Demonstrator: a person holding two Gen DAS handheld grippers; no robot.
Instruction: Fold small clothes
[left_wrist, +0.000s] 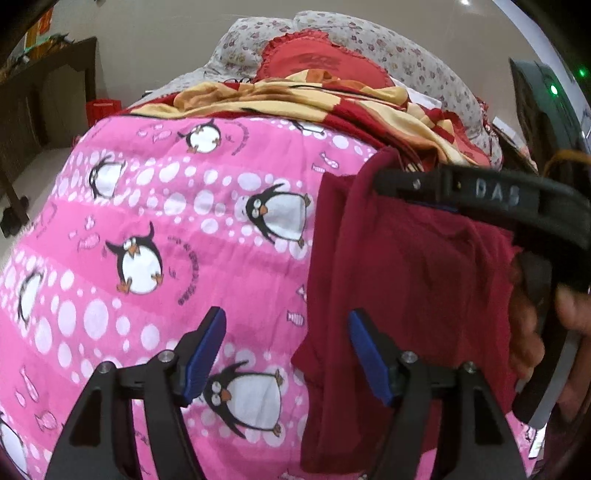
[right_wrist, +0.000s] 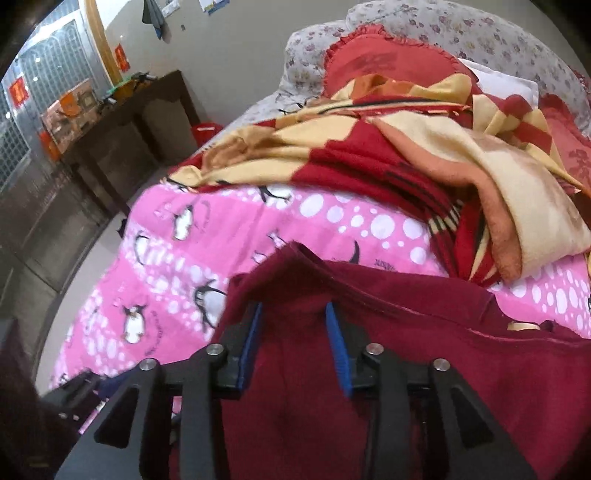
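Observation:
A small maroon garment (left_wrist: 406, 295) lies on the pink penguin bedspread (left_wrist: 166, 221) at the right of the left wrist view. My left gripper (left_wrist: 286, 354) is open and empty, just left of the garment's edge. My right gripper (left_wrist: 388, 177) shows from the side at the garment's top edge. In the right wrist view the maroon garment (right_wrist: 406, 369) is bunched up between the blue pads of my right gripper (right_wrist: 293, 345), whose jaws stand apart around the cloth.
A red and yellow blanket (right_wrist: 388, 147) is heaped behind the garment, with a red cushion (left_wrist: 317, 55) and floral pillows (right_wrist: 480, 33) beyond. A dark wooden table (right_wrist: 122, 125) stands off the bed's left side. The pink bedspread (right_wrist: 221, 240) stretches left.

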